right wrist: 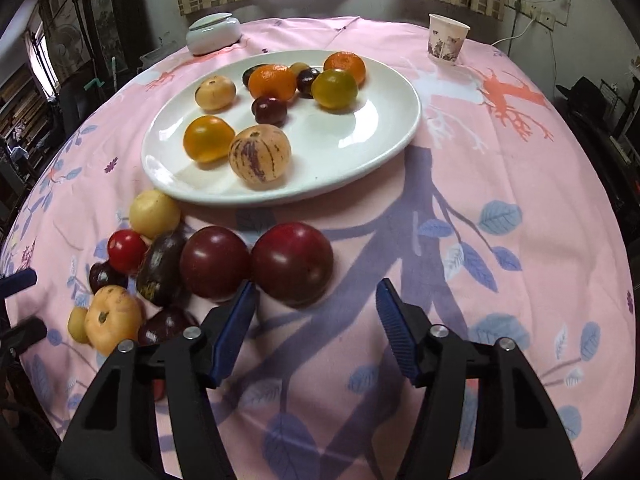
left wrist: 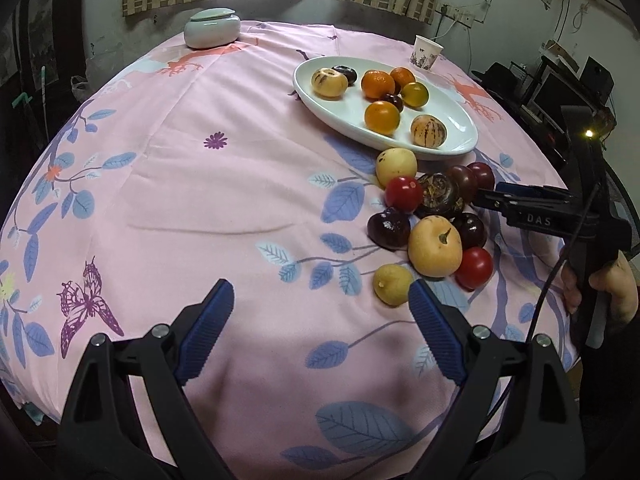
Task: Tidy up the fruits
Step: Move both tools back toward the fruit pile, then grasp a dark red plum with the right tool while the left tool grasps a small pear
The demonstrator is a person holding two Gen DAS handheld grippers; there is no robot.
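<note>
Right gripper [right wrist: 316, 312]: jaws parted, nothing between the pads, poised just near of a dark red plum [right wrist: 293, 263] on the pink tablecloth [right wrist: 500, 280]. Left gripper [left wrist: 322, 312]: jaws wide, empty, over bare cloth, its right pad just beside a small yellow fruit [left wrist: 393, 283].

Tablecloth — spread over a round table.
White oval plate [right wrist: 392, 92] — far side, holding oranges, striped melons and small plums.
Loose pile of fruit [left wrist: 436, 216] — near the plate's edge, touching one another; likely to roll.
Plum — firm, smooth, probably slippery and easily bruised; best taken across its widest middle, lightly.

The left view alone shows a hand [left wrist: 612, 288] on the right tool's handle; only the right view shows the plum standing clear of its pads.
</note>
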